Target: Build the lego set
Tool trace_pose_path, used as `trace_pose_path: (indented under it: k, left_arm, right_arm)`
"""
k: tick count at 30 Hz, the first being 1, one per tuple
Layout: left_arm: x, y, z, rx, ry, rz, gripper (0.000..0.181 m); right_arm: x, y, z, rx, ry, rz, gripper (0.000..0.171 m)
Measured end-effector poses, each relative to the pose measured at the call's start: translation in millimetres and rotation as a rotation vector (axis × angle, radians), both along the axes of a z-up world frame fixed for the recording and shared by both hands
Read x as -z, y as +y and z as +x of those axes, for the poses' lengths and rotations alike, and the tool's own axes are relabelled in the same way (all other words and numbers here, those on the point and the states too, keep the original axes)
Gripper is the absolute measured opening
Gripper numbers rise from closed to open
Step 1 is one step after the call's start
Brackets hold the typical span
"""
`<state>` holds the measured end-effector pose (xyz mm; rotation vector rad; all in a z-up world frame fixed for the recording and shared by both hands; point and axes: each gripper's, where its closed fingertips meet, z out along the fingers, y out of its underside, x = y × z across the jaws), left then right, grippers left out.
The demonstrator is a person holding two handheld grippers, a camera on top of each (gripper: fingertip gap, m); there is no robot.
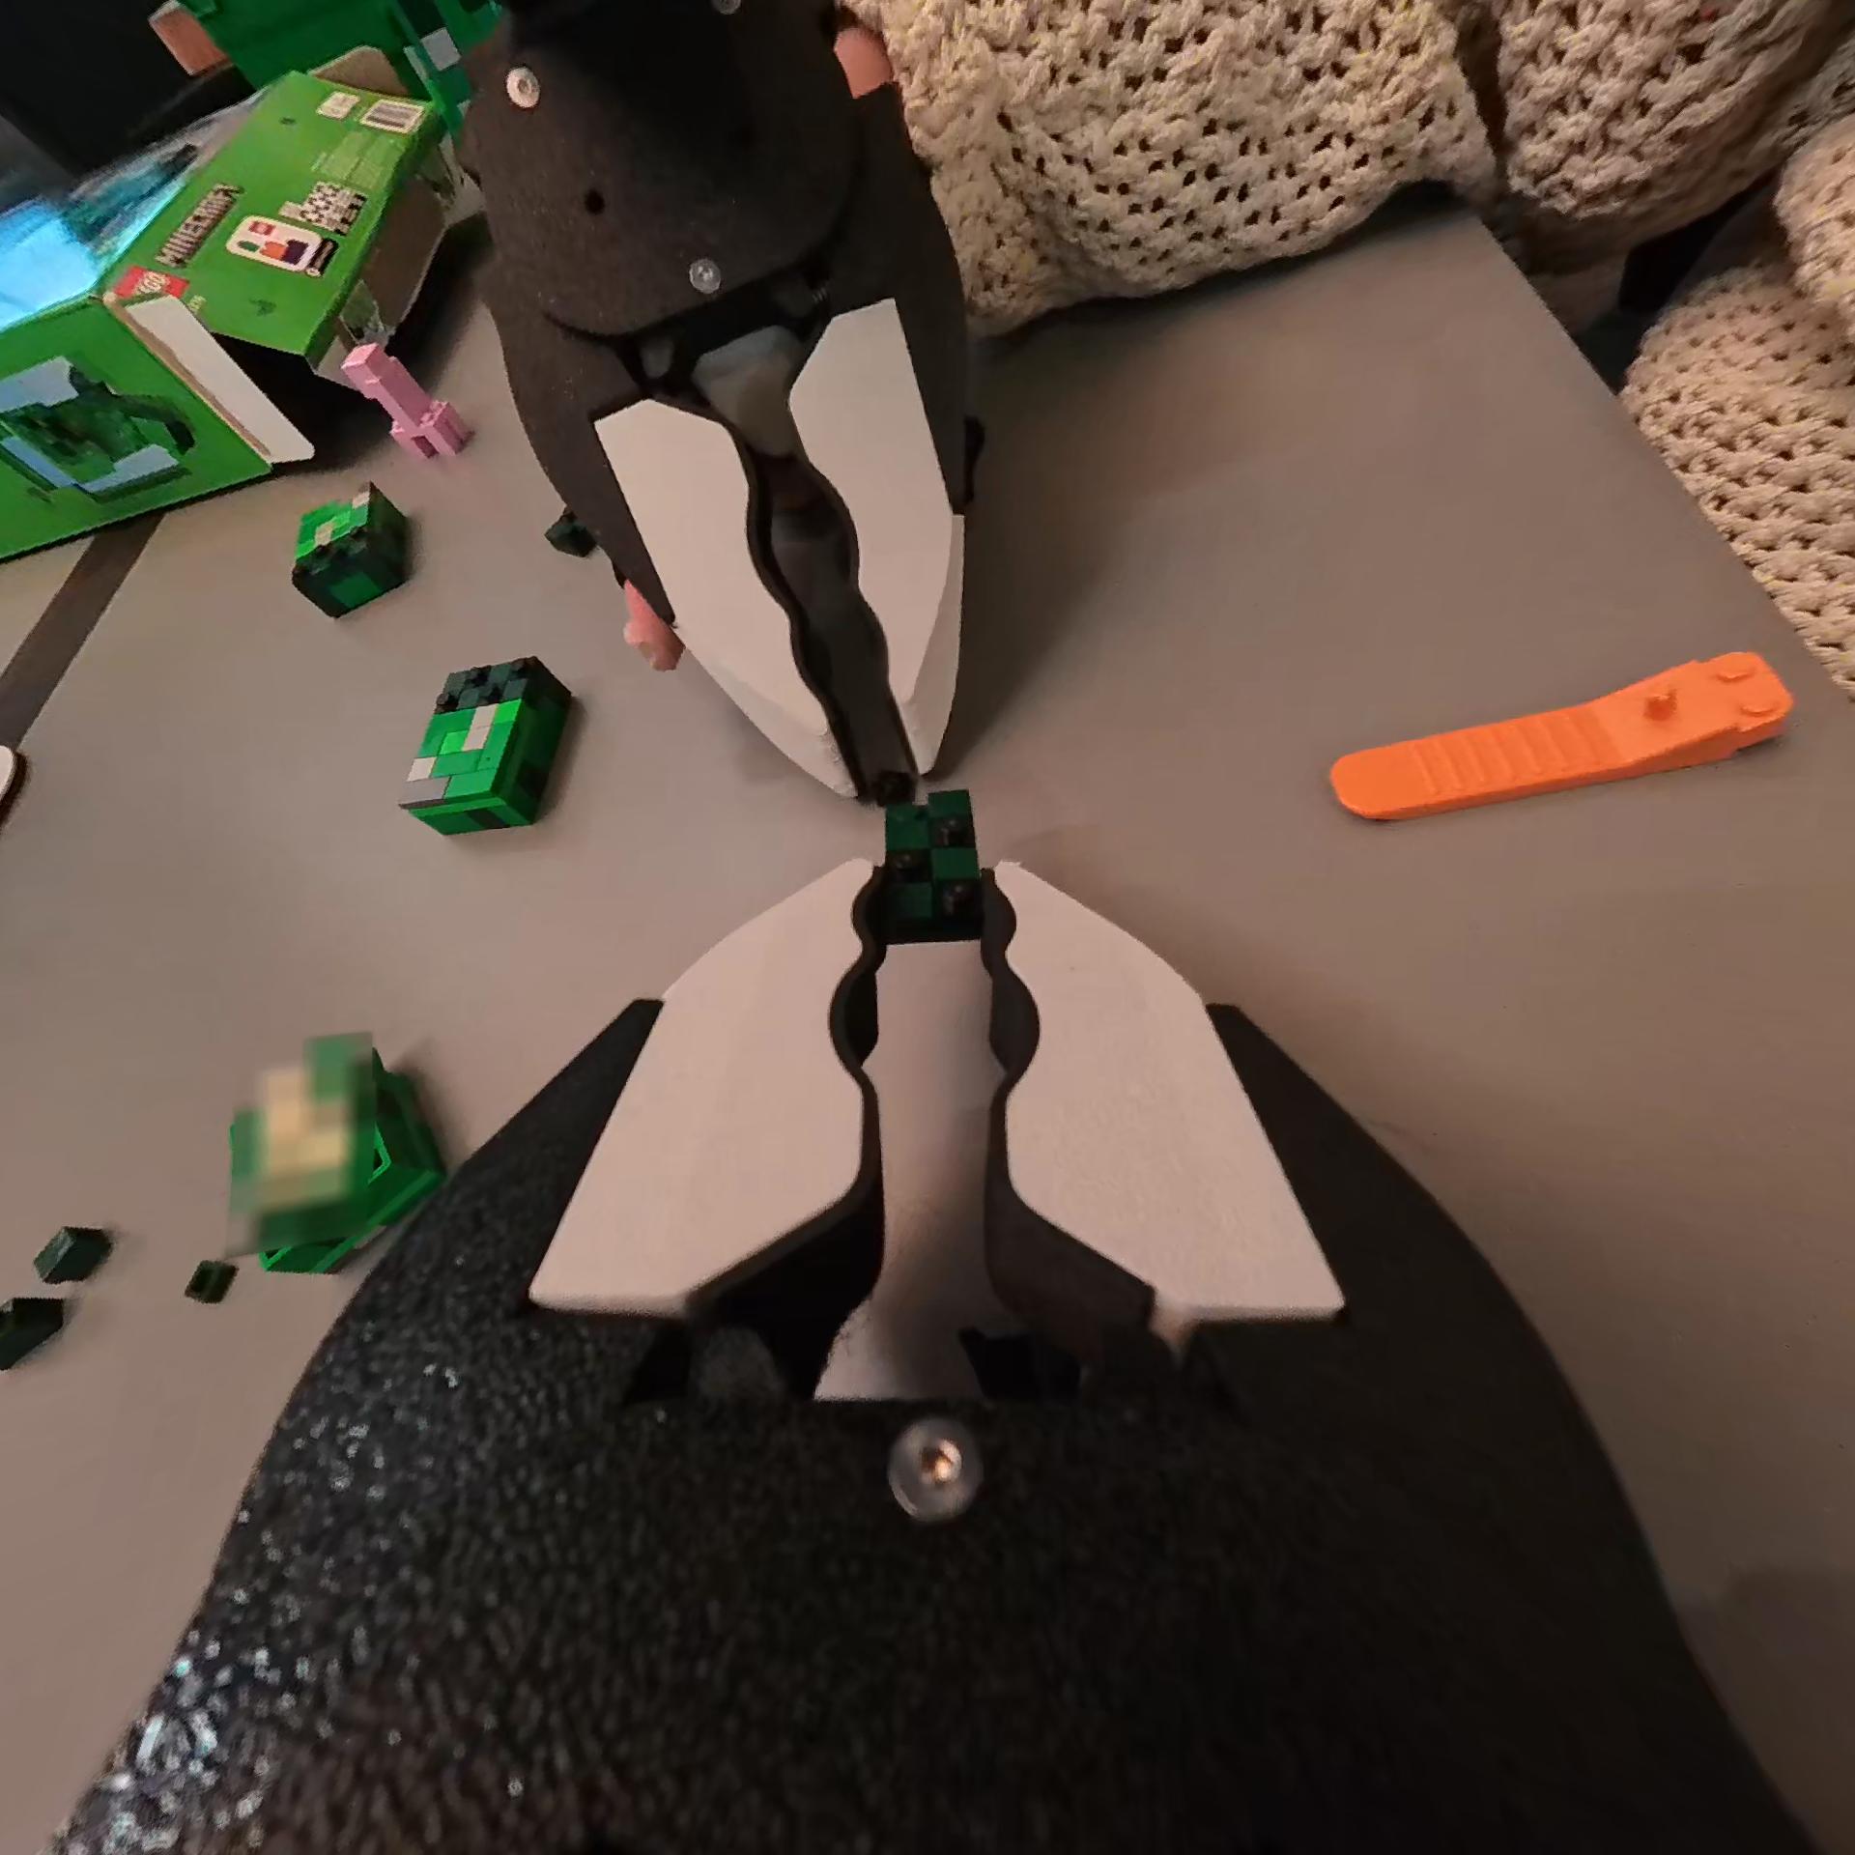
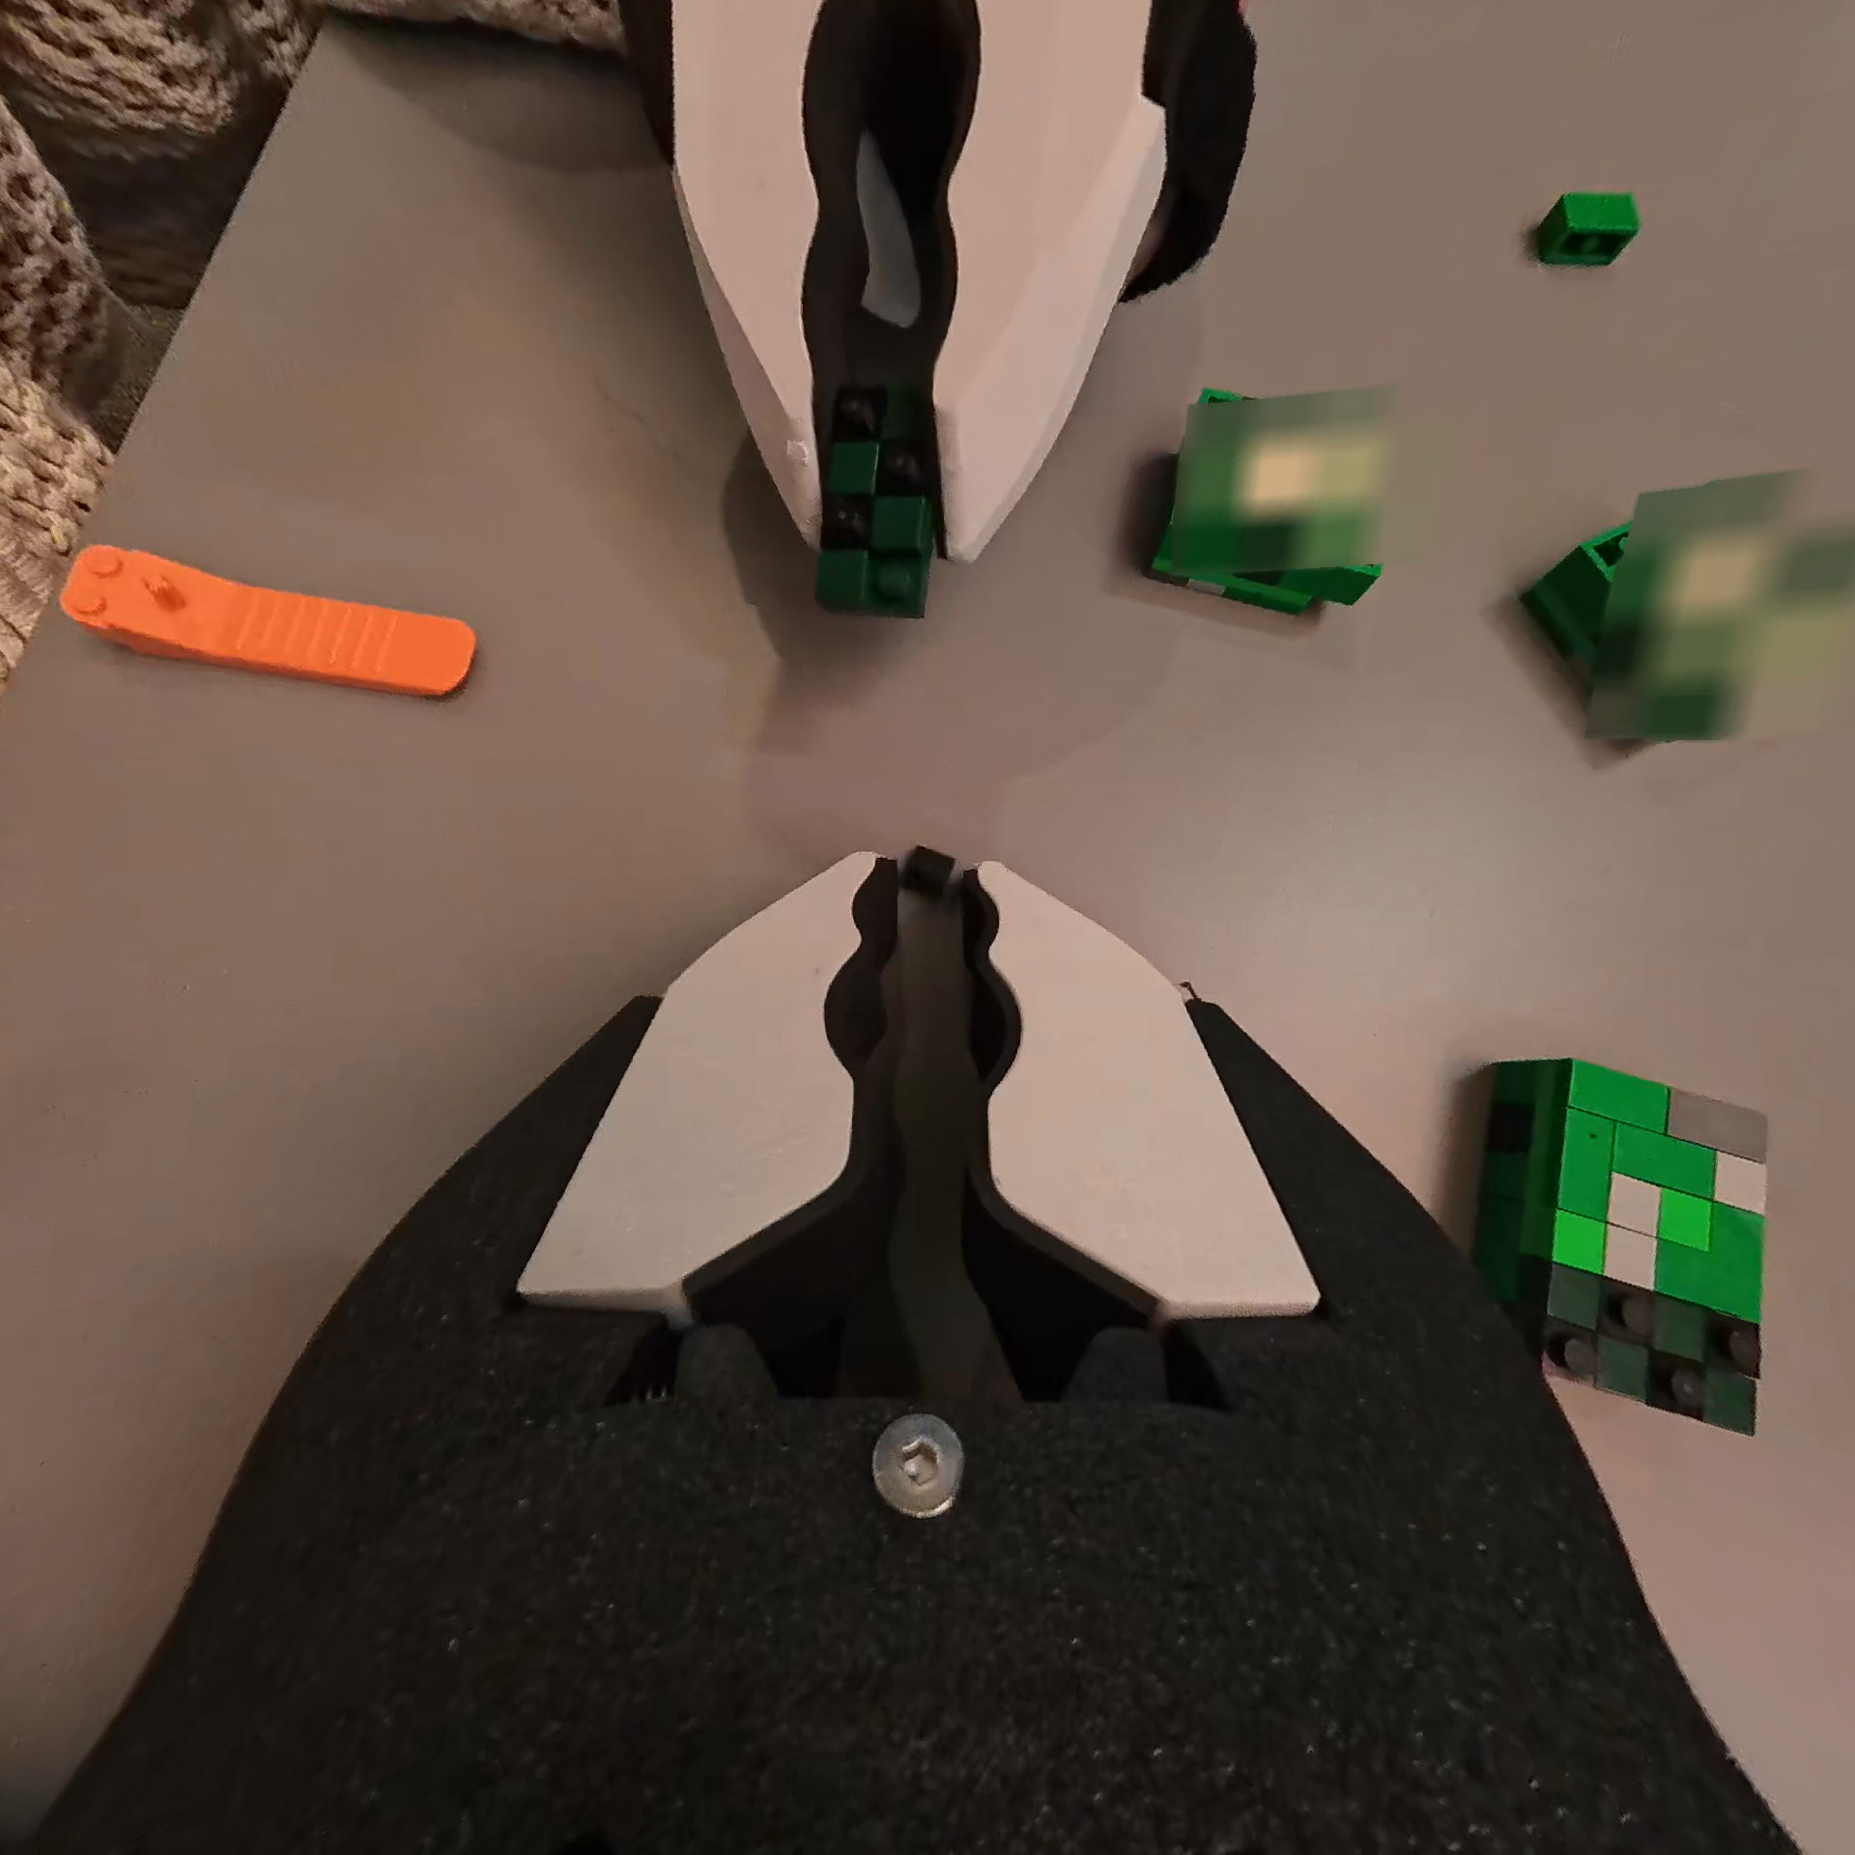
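Note:
My left gripper [image 1: 932, 898] is shut on a small dark-green and black brick column [image 1: 932, 865], held just above the grey table [image 1: 1305, 1004]. The column also shows in the right wrist view [image 2: 875, 507], between the left gripper's white fingers [image 2: 743, 301]. My right gripper [image 2: 929, 871] is shut on a tiny black piece [image 2: 926, 867]. In the left wrist view the right gripper [image 1: 888, 781] points down with that black piece [image 1: 888, 785] right at the column's far end, tips nearly touching.
An orange brick separator [image 1: 1556, 738] lies to the right. Green brick blocks [image 1: 492, 748] [image 1: 351, 552], a pink figure [image 1: 407, 402], a green box [image 1: 151, 331] and loose dark pieces [image 1: 70, 1255] lie left. A knitted blanket [image 1: 1305, 130] borders the table's far edge. My hands' fingertips stand some 5 cm from each other.

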<state>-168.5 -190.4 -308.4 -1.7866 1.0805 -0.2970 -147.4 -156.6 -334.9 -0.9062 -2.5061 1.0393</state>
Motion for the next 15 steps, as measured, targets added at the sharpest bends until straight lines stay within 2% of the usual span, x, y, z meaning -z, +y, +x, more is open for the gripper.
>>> trace_pose_path:
  k: [5,11,15]
  left_arm:
    - [-1.4,3.6,0.5,-0.024,-0.018,0.006,0.017]
    - [-10.0,8.5,6.9,-0.040,-0.055,0.062,0.017]
    - [-19.3,5.5,10.6,-0.009,-0.109,0.097,0.017]
  right_arm:
    - [-3.7,0.3,-2.6,0.011,0.026,0.028,0.008]
    - [-51.4,-10.5,-3.7,0.013,0.178,-0.034,0.008]
    - [-64.7,-23.1,-1.0,-0.028,0.205,-0.026,0.008]
